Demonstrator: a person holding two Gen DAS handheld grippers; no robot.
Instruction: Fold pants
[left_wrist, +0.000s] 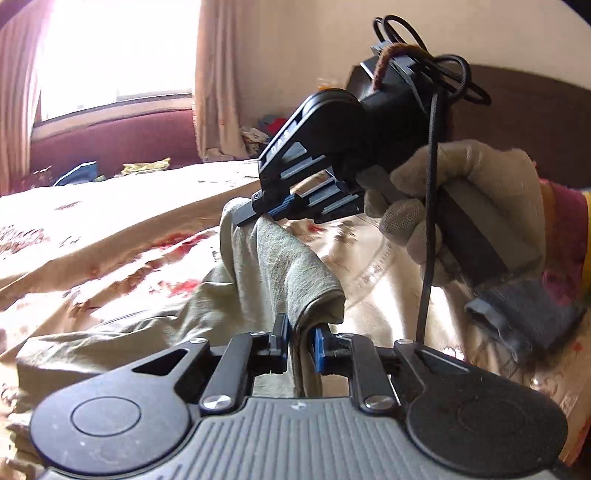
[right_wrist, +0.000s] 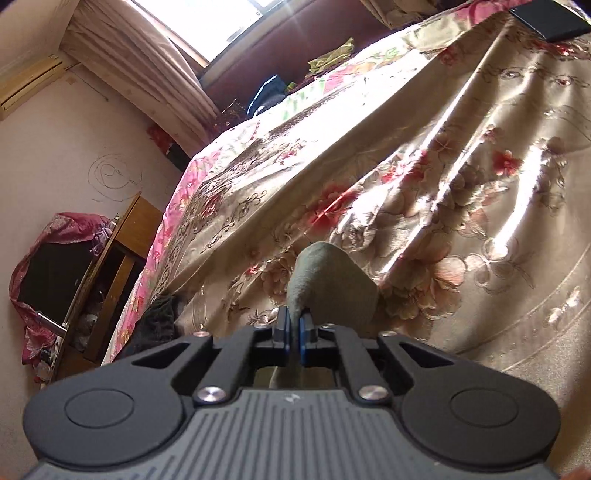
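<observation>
**Both grippers pinch the pants above the bed**

Nearest the left camera, left gripper (left_wrist: 300, 341) fingers pinch the khaki pants (left_wrist: 258, 258), lifted off the floral bed (left_wrist: 92, 221). Beyond, right gripper (left_wrist: 255, 210) fingers clamp another fold; a gloved hand (left_wrist: 461, 206) hides its handle.

Both cameras ride close behind their own jaws, angled down over the floral bedspread (right_wrist: 424, 177): the left wrist view faces across the bed toward the window (left_wrist: 110, 55), the right looks along it toward that same window (right_wrist: 229, 22).
</observation>
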